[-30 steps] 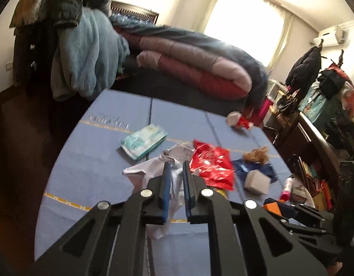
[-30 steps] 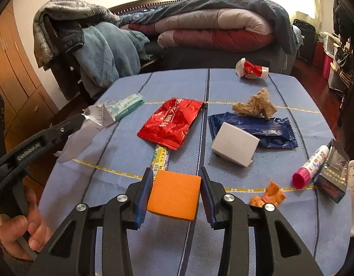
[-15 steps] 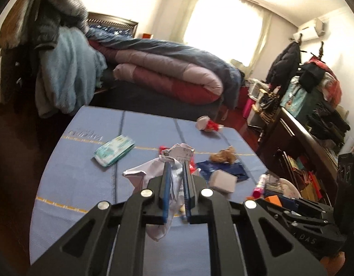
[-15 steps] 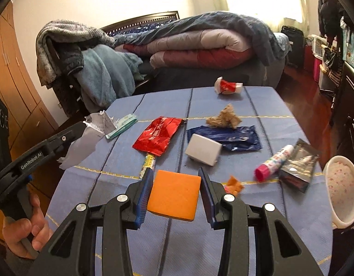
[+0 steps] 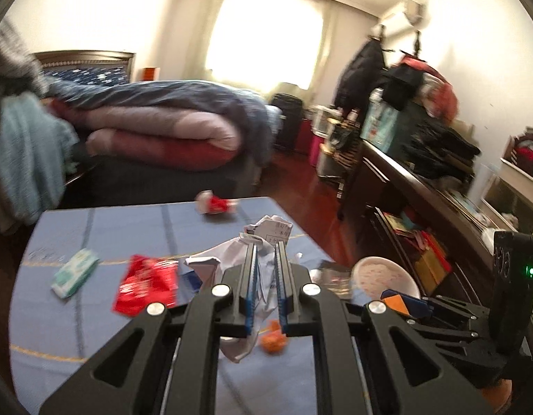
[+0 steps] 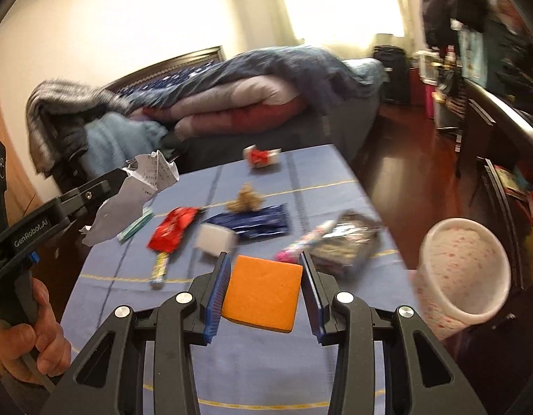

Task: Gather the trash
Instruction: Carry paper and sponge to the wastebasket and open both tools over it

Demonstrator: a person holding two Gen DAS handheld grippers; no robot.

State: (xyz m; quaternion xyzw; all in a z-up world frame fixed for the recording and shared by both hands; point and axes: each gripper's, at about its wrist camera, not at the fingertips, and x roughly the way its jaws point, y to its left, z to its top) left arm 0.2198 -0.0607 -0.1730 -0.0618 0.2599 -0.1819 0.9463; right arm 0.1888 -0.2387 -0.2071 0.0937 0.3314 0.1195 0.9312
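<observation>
While the right gripper [image 6: 266,278] clamps an orange pad [image 6: 263,292] between its blue-lined fingers [image 6: 219,290], the left gripper [image 5: 266,276] is pinched tight on a crumpled white paper [image 5: 231,259], which hangs below the jaws and fans out above them (printed text shows on the upper flap). Both grippers are held above the near end of a blue table [image 6: 259,356]. In the right view the left gripper shows at the left edge, a hand [image 6: 27,332] wrapped around its handle, the paper at its tip. Just past the pad lie a pink-capped tube [image 6: 301,245] and a shiny foil packet [image 6: 346,242], touching or nearly so, and a small orange scrap [image 5: 273,339] sits on the cloth under the left gripper. Beside the table's right edge stands a white bin [image 6: 463,269] with pink speckles, mouth tilted toward the camera. Mid-table are a white box [image 6: 214,240], a red wrapper [image 6: 174,228] with a striped candy stick [image 6: 161,268] just beside its near end, and a dark blue wrapper [image 6: 256,223]. A green-white packet [image 5: 74,271] lies toward the left edge. Farther on, a brown paper wad [image 6: 247,200] rests at the blue wrapper's far edge, and a crushed red-and-white cup [image 6: 261,155] lies on its side near the far end. Beyond the table is a bed [image 5: 155,131] piled with folded quilts.
</observation>
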